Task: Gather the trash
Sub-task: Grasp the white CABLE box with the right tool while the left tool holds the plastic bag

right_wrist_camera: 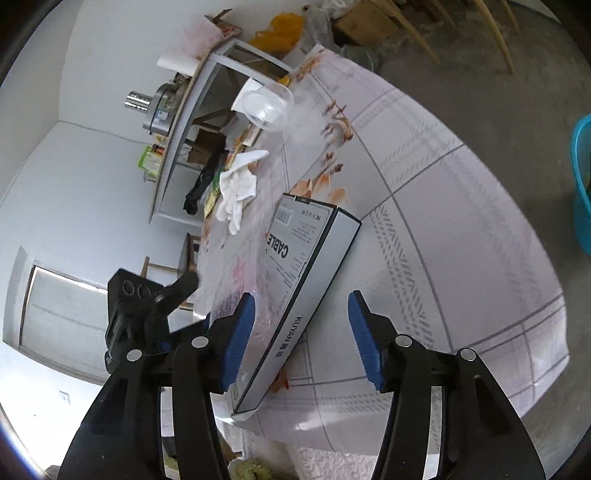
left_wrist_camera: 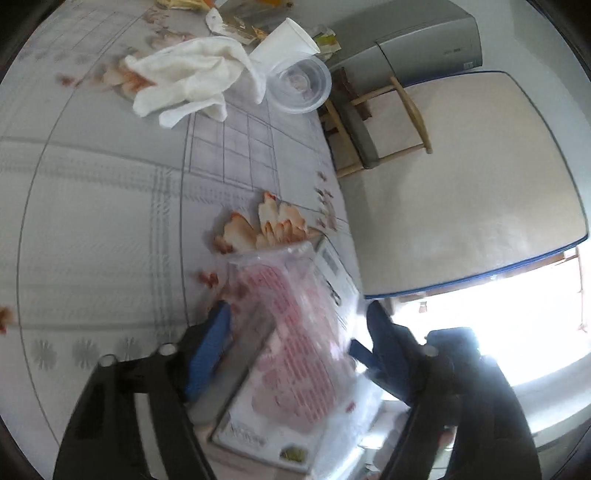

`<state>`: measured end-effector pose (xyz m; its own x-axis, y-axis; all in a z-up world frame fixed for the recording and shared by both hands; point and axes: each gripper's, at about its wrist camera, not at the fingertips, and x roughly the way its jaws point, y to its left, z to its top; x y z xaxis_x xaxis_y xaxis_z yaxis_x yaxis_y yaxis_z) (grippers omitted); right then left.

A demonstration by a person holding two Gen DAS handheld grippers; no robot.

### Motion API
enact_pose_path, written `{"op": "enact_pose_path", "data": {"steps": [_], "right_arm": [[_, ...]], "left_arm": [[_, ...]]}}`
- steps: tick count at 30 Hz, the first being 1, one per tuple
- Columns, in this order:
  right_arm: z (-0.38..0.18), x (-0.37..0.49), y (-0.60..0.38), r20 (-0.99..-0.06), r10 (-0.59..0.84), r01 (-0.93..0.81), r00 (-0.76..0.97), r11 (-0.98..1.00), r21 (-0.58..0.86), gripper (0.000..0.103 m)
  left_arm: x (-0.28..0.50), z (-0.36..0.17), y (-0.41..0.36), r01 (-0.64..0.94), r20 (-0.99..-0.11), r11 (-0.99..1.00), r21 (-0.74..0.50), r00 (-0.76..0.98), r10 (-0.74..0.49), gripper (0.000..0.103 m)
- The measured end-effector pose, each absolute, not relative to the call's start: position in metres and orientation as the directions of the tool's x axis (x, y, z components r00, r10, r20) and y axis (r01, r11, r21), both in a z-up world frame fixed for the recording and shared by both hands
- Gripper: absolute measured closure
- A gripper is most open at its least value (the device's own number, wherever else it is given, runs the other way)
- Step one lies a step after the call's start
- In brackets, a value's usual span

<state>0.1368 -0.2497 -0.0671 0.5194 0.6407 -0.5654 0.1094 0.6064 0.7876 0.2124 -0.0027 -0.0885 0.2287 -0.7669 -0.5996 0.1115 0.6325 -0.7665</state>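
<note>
Both pairs of blue-padded fingers are seen spread apart, with nothing pressed between the pads. Between the left gripper's (left_wrist_camera: 299, 321) fingers (left_wrist_camera: 210, 350) a clear plastic bag with red print (left_wrist_camera: 295, 332) is seen, lying over a flat white cable box (left_wrist_camera: 258, 435); whether a pad touches the bag cannot be told. The box (right_wrist_camera: 295, 280) is laid near the table's (right_wrist_camera: 461, 229) front edge, by the left-hand corner, and its long side runs just beside the right gripper's (right_wrist_camera: 301, 325) left finger (right_wrist_camera: 238, 339). Toward the far edge a white cloth (left_wrist_camera: 192, 79), a clear plastic bowl (left_wrist_camera: 299, 83) and a white paper cup (left_wrist_camera: 284, 38) are gathered, with wrappers (left_wrist_camera: 240, 27) behind them.
</note>
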Motion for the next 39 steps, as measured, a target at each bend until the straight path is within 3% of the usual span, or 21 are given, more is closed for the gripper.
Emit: {"op": "enact_pose_path", "data": {"steps": [2,4,7,11,16,17,21,22,25,28,30,33,37,39], "right_arm": [[-0.068,0.138,-0.249,-0.566,0.646,0.110,0.512,0.604,0.789,0.052],[-0.070,0.138,-0.247,-0.573,0.644,0.111,0.507,0.610,0.785,0.052],[-0.068,0.137,-0.247,-0.587,0.635,0.105,0.502,0.629,0.770,0.053],[-0.069,0.136,-0.251,-0.595,0.630,0.113,0.498,0.633,0.766,0.053],[-0.065,0.138,-0.247,-0.606,0.630,0.108,0.486,0.645,0.757,0.052],[-0.065,0.138,-0.244,-0.605,0.634,0.104,0.482,0.644,0.758,0.052],[-0.061,0.137,-0.233,-0.646,0.604,0.102,0.466,0.689,0.718,0.051],[-0.060,0.136,-0.231,-0.655,0.597,0.106,0.463,0.697,0.710,0.048],[-0.058,0.137,-0.225,-0.673,0.580,0.104,0.459,0.717,0.689,0.047],[-0.057,0.140,-0.221,-0.697,0.549,0.109,0.460,0.745,0.658,0.047],[-0.056,0.143,-0.220,-0.702,0.542,0.113,0.462,0.750,0.652,0.047],[-0.056,0.148,-0.221,-0.695,0.545,0.116,0.469,0.742,0.660,0.047],[-0.049,0.147,-0.226,-0.680,0.544,0.117,0.492,0.733,0.670,0.047],[-0.042,0.143,-0.227,-0.684,0.530,0.108,0.500,0.746,0.657,0.044]], "left_arm": [[0.216,-0.090,-0.009,0.129,-0.620,0.655,-0.744,0.232,-0.750,0.062],[0.216,-0.092,-0.010,0.132,-0.603,0.639,-0.757,0.233,-0.763,0.087],[0.214,-0.087,-0.002,0.153,-0.577,0.627,-0.764,0.273,-0.770,0.101],[0.207,-0.065,0.024,0.198,-0.558,0.654,-0.730,0.380,-0.738,0.103],[0.191,-0.048,0.058,0.210,-0.618,0.773,-0.598,0.493,-0.612,0.103],[0.187,-0.048,0.061,0.212,-0.648,0.817,-0.536,0.518,-0.559,0.103],[0.172,-0.060,0.061,0.182,-0.779,0.983,-0.029,0.612,-0.136,0.098],[0.168,-0.064,0.066,0.180,-0.783,0.984,-0.018,0.609,-0.126,0.092],[0.158,-0.070,0.082,0.132,-0.788,0.989,-0.070,0.601,-0.136,0.064],[0.139,-0.058,0.085,0.103,-0.731,0.989,-0.109,0.666,-0.150,0.064],[0.129,-0.049,0.080,0.159,-0.692,0.964,-0.211,0.673,-0.262,0.064],[0.123,-0.049,0.047,0.330,-0.681,0.870,-0.368,0.541,-0.493,0.064],[0.125,-0.074,0.014,0.342,-0.724,0.808,-0.480,0.366,-0.585,0.065],[0.123,-0.084,0.008,0.322,-0.680,0.732,-0.601,0.275,-0.680,0.066]]}}
